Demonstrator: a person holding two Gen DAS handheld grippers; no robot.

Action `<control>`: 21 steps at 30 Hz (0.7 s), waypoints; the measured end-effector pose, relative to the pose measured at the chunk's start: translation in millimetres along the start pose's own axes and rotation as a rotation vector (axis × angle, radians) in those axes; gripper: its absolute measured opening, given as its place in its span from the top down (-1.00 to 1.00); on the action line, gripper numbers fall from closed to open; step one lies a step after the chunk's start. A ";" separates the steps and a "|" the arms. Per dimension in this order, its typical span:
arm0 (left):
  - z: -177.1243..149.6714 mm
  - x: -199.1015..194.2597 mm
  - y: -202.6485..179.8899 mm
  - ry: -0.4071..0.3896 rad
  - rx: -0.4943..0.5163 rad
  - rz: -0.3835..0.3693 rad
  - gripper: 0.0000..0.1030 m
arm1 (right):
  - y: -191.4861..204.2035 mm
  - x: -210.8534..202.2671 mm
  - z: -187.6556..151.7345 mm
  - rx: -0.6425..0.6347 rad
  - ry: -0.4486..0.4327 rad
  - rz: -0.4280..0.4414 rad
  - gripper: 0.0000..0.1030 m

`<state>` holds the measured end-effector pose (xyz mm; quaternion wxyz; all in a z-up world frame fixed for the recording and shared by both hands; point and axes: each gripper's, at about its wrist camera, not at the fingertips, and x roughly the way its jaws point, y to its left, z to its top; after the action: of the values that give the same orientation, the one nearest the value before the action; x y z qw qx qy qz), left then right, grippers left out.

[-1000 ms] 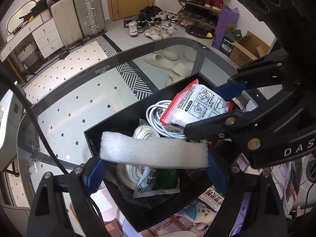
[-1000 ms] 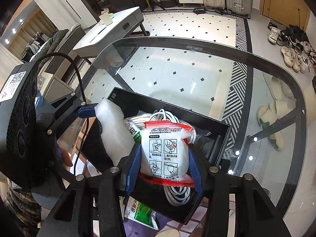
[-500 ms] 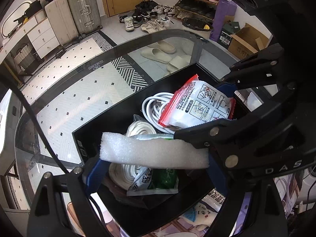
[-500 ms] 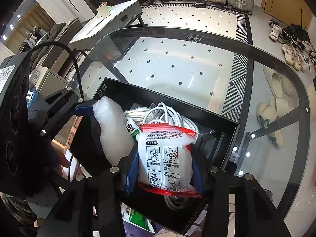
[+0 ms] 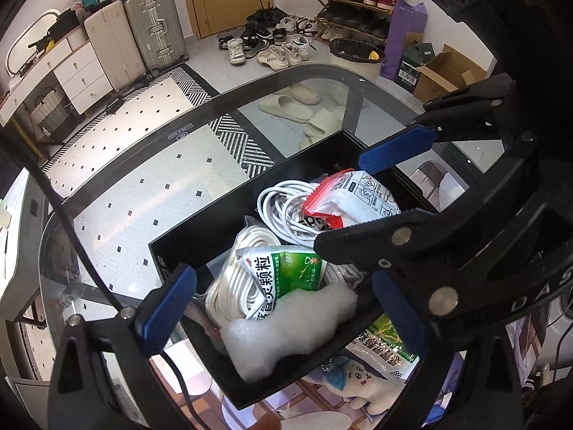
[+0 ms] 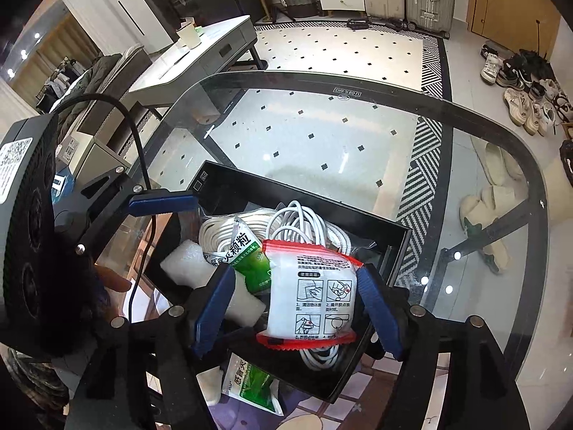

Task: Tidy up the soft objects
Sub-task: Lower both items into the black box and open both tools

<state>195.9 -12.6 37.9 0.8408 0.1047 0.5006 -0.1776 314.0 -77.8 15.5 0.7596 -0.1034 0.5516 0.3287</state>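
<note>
A black tray [image 5: 200, 229] on the glass table holds white cable coils [image 5: 283, 208], a green sachet [image 5: 286, 272], a white foam piece [image 5: 286, 326] and a red-edged white packet [image 6: 315, 294]. My left gripper [image 5: 283, 304] hangs over the tray's near end, its jaws opening. The foam lies loose in the tray below them, touching neither pad. My right gripper [image 6: 297, 311] is over the other end, its jaws also opening. The packet rests on the cables between its pads, with a clear gap on the left side. The foam [image 6: 182, 261] shows beside it.
The glass table [image 5: 143, 186] has a dark rounded rim. Under the glass near the tray lie another green sachet [image 6: 250, 383] and a plush toy [image 5: 358, 383]. Slippers [image 5: 290, 104] sit on the floor beyond. A person's fingers [image 6: 111, 279] show at left.
The left gripper's jaws spread and the foam fell from them into the tray. The right gripper's jaws widened, freeing the packet, which now lies on the cables.
</note>
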 end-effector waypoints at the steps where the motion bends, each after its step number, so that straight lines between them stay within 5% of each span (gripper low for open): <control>1: 0.5 -1.7 0.2 -0.003 -0.004 -0.001 -1.00 | -1.1 -2.9 -1.3 0.002 -0.003 0.001 -0.44; 9: -0.2 -14.7 0.8 -0.023 -0.022 -0.005 -1.00 | -4.8 -22.8 -9.3 0.020 -0.034 0.006 -0.84; 21: -21.3 -33.8 2.0 -0.035 -0.068 0.002 -1.00 | -6.7 -48.6 -32.6 0.039 -0.063 0.004 -0.94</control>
<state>164.9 3.4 57.4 0.8526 0.0734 0.4915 -0.1615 284.5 -118.5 46.1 0.7777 -0.0770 0.5340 0.3226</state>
